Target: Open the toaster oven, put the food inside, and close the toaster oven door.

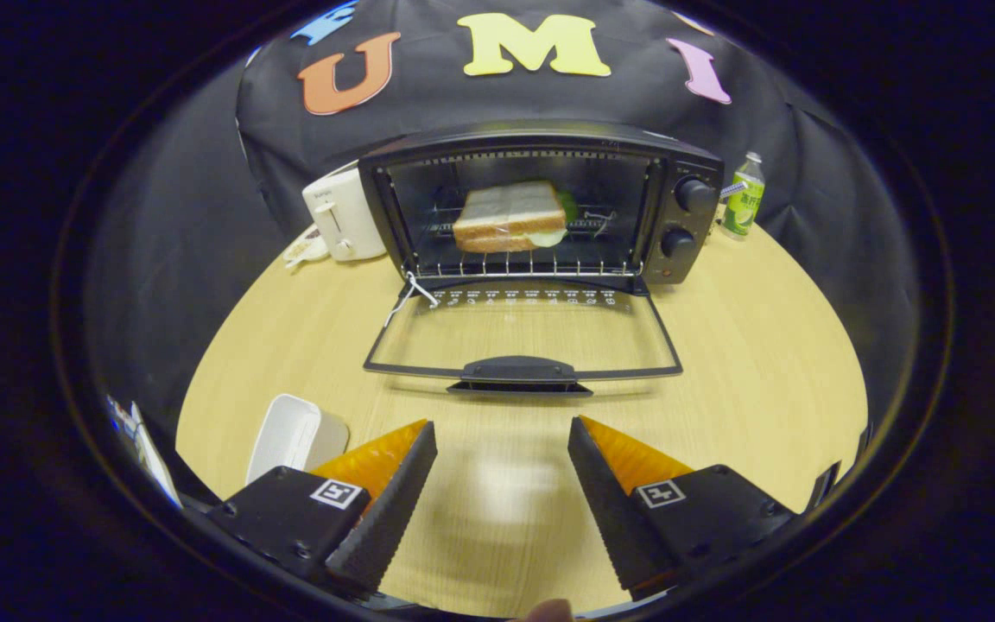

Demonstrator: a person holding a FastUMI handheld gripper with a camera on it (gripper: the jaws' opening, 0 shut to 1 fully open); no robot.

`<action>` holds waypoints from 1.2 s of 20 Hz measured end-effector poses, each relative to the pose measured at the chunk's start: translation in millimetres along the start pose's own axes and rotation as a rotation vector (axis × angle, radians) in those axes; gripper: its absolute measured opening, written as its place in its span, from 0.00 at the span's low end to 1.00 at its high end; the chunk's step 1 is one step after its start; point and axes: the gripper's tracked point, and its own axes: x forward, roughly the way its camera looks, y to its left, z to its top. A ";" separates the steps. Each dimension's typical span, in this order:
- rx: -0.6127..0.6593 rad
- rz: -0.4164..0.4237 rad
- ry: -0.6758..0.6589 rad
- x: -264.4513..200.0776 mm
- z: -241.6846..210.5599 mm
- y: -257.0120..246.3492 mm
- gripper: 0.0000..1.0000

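On your pale wooden desk [765, 363], left to right: one white tray [294, 436] at 9 o'clock, one white toaster [344, 216], one open toaster oven [541, 207] holding one sandwich [510, 218] at 12, one bottle [744, 195]; your tongs [503, 445] gape wide, empty.

A sandwich [510, 218] lies in the toaster oven [541, 203], whose door [522, 341] hangs open before it.
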 end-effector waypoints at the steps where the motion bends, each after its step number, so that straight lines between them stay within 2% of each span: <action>1: -0.010 -0.007 0.007 5.7 -2.2 -2.2 1.00; 11: 0.019 -0.083 0.025 55.5 -6.0 -15.8 1.00; 17: 0.060 -0.086 0.010 36.3 6.9 -13.6 0.99; 24: 0.070 -0.103 -0.103 0.7 61.0 -8.4 1.00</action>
